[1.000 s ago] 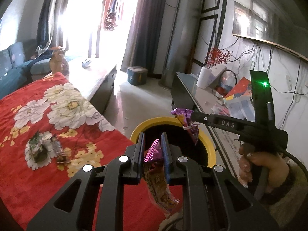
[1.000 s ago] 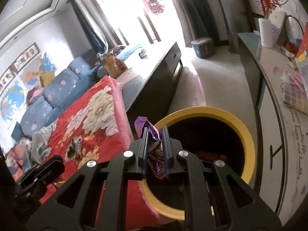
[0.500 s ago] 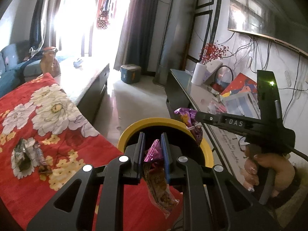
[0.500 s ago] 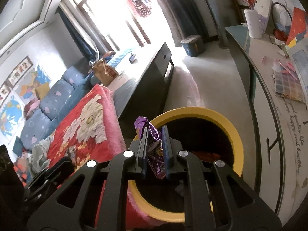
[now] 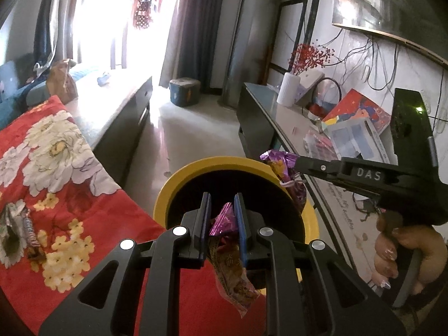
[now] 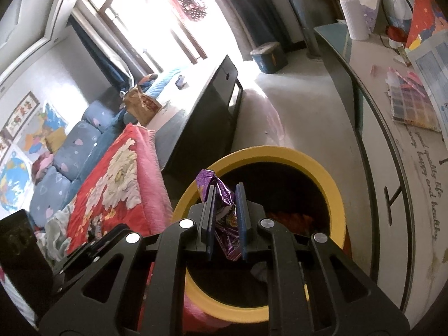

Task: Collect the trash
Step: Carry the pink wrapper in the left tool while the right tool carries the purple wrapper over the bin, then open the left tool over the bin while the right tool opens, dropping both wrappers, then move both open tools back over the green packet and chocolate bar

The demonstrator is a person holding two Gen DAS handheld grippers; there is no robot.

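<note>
Wrappers are numbering two in the grippers, one apiece: the left gripper [image 5: 222, 218] is pinching a crinkled pink-and-orange foil wrapper [image 5: 229, 263] whose long tail is hanging below its blue-padded fingers, and the right gripper [image 6: 225, 215] is clamping a shiny purple foil wrapper [image 6: 221, 196] that is sticking up crumpled between its fingers. Both are hanging over one round bin [image 5: 168, 196] with a smooth yellow rim and a dark inside; something orange-red [image 6: 291, 218] and a pale scrap [image 6: 259, 273] are lying at its bottom in the right wrist view, too dim to identify. In the left wrist view the right gripper [image 5: 280, 165] is reaching in from the right side, held by a hand [image 5: 403, 249], its purple wrapper [image 5: 282, 165] sitting just above the rim. Two more crumpled wrappers, a dark one [image 5: 11, 235] and a striped one [image 5: 30, 229], are lying side by side on a plush red blanket [image 5: 92, 204] printed with white flowers, beside the bin
</note>
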